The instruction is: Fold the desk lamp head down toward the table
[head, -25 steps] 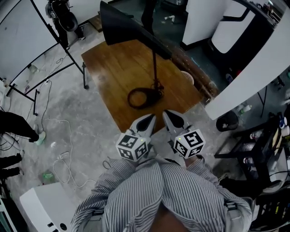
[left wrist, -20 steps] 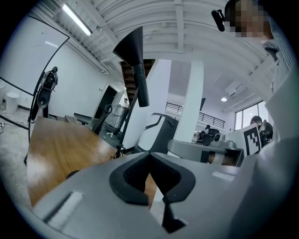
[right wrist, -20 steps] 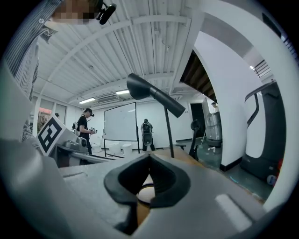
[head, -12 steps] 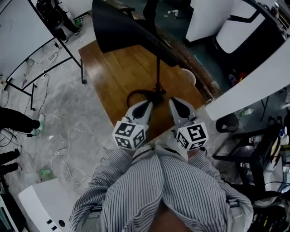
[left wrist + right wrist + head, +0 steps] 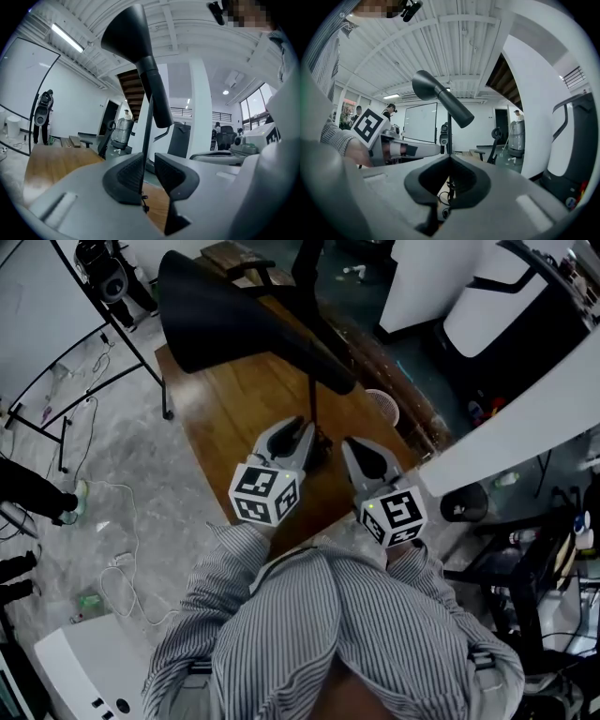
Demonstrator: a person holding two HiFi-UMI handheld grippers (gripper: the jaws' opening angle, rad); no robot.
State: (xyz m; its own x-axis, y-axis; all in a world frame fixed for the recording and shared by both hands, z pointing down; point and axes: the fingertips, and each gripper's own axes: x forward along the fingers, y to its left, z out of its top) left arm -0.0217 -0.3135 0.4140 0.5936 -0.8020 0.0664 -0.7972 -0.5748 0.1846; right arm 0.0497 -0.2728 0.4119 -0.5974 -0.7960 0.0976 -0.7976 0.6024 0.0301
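Lamp pole (image 5: 148,123) is straddled by the opening jaws of the left gripper (image 5: 149,165) (unclamped); lamp head (image 5: 234,326) is slanted above the pole, right gripper (image 5: 449,160) is parked shut, empty, beside it.

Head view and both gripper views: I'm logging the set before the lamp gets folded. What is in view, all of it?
desk lamp: one, black, standing on the table, head raised.
table: one, brown wood, centre.
light stand: one, black, on the floor at left.
panel: one, white, slanting at right.
box: one, white, on the floor at lower left.
left hand-held gripper: one, grey, over the table; jaws opening, lamp pole in line with the gap, not gripped.
right hand-held gripper: one, grey, right of the pole; shut, empty.
sleeves: two, striped, bottom.
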